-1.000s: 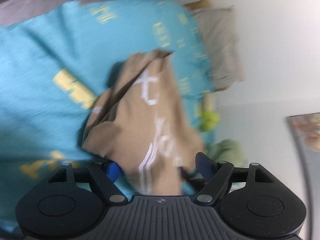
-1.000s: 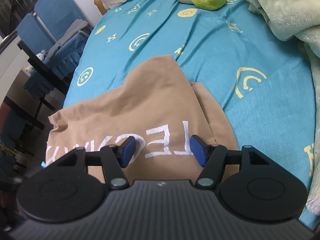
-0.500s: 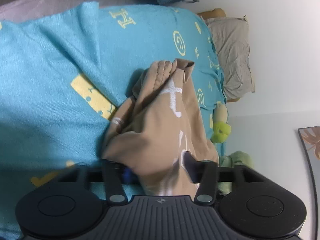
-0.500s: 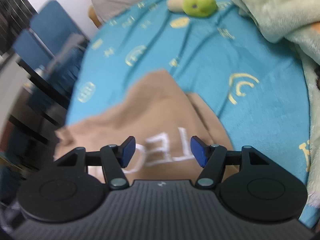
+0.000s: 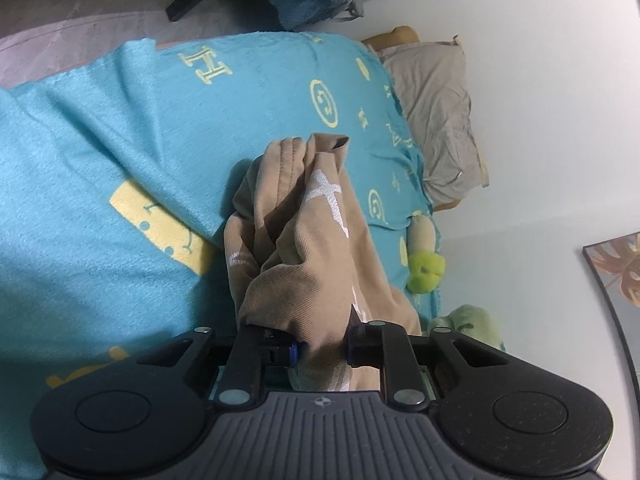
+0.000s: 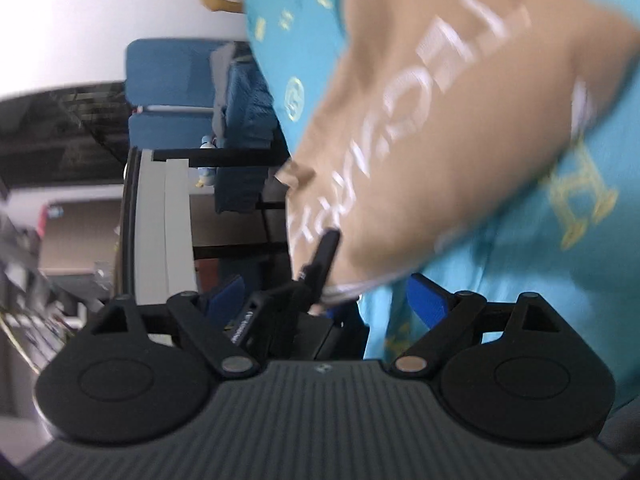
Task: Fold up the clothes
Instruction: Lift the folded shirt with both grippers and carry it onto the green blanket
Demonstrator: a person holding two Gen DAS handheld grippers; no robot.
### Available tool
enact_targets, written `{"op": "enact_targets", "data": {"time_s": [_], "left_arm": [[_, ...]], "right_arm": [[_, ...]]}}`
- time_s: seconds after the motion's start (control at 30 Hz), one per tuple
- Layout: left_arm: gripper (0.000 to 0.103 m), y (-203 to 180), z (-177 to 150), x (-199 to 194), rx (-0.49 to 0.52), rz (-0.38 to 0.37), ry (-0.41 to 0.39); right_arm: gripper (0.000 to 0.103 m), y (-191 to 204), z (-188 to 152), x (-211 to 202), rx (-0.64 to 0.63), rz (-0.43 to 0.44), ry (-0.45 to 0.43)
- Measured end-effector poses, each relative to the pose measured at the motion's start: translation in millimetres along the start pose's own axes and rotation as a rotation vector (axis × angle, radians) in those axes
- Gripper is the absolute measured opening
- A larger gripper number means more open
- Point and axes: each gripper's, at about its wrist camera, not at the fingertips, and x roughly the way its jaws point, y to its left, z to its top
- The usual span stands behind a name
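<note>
Left hand-held gripper [image 5: 320,350] closing on tan garment [image 5: 316,248]

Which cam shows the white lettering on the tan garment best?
Right wrist: the white lettering runs across the tan garment, blurred but mostly exposed. Left wrist shows only scraps of it among bunched folds.
</note>
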Motion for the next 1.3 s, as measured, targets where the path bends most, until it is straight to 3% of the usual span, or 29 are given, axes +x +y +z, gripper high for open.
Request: {"op": "enact_targets", "data": {"time_s": [0.13,0.33,0.37,0.43,0.5,0.6,0.7,0.87,1.03,1.3], "left_arm": [[0.018,-5,-2,-5,0.021,-0.015,-0.029],[0.017,-4,-4,-11,0.02,-0.024,-0.035],[0.017,-4,-4,-11,0.019,-0.024,-0.035],[0.017,-4,-5,-12,0.021,-0.023,-0.035],[0.017,-4,-5,-12,0.023,-0.02,-0.035],[0.017,-5,-4,-13,0.023,-0.015,-0.035],[0.017,-4,-3,-13,0.016,-0.019,-0.032],[0.017,-2,-2,-15,0.017,-0.002,-0.023],[0.017,-16,-6,-26,0.035,-0.013,-0.015],[0.016,-81,-15,-64,0.103,-0.068,-0.034]], "right_arm": [[0.091,-24,7,10,0.117,-0.068,-0.048],[0.089,-41,15,-23,0.215,-0.075,-0.277],[0.08,-41,16,-28,0.205,-0.084,-0.317],[0.075,-40,17,-35,0.199,-0.104,-0.38],[0.07,-44,19,-36,0.214,-0.093,-0.395],[0.047,-41,18,-38,0.19,-0.107,-0.406],[0.037,-36,16,-43,0.146,-0.096,-0.42],[0.031,-26,23,-43,0.065,-0.104,-0.43],[0.029,-18,26,-54,0.078,-0.091,-0.441],[0.026,27,8,-99,-0.006,-0.04,-0.49]]}}
